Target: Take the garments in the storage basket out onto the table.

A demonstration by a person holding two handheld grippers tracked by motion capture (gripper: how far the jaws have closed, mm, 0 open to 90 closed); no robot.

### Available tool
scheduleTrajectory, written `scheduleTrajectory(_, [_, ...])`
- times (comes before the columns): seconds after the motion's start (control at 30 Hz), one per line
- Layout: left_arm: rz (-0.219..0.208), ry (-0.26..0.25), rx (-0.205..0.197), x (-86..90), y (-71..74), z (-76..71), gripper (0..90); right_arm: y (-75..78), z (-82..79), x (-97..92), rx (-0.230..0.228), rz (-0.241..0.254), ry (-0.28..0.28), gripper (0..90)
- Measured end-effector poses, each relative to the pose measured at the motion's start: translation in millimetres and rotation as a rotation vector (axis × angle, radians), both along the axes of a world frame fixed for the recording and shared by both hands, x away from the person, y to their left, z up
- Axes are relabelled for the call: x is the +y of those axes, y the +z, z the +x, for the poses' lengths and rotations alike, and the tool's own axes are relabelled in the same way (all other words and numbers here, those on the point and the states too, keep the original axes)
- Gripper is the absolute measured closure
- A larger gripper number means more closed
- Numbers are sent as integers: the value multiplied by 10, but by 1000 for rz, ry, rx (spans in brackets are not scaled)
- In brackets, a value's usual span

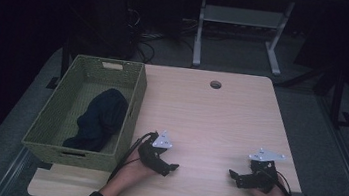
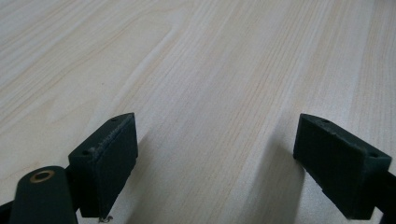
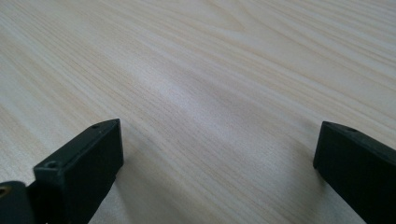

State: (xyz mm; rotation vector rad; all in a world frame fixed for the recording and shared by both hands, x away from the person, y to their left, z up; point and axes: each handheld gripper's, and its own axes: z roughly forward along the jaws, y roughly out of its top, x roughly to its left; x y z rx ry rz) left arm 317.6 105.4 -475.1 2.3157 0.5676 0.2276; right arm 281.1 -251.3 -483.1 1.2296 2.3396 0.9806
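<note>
the person's hands come in at the near edge of the surface (image 1: 221,114), each holding a tool low over the bare wood. the left tool (image 1: 170,168) sits near the front left, just right of the basket (image 1: 54,113), with its jaws pointing toward the middle. the right tool (image 1: 233,176) sits near the front right, jaws pointing back toward the left one; the two are well apart, with bare wood between them. in both gripper views the jaws stand spread wide with nothing between them but wood grain. a dark cloth (image 1: 99,119) lies bunched inside the green woven basket at the left side of the surface, apart from both tools. a round hole (image 1: 215,85) sits near the far edge.
</note>
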Motion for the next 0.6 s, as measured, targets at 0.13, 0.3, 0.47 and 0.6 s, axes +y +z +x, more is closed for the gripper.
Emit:
scheduleTrajectory(0.13, [3,7,10,-7,10,8,135,0,0,0,0,0,0,12])
scheduleTrajectory(0.3, [0,11,21,-4,20,19,137,0,0,0,0,0,0,12])
scheduleTrajectory(0.47, [6,10,27,-3,48,25,137,0,0,0,0,0,0,12])
scheduleTrajectory(0.6, [-11,16,33,7,93,29,137,0,0,0,0,0,0,12])
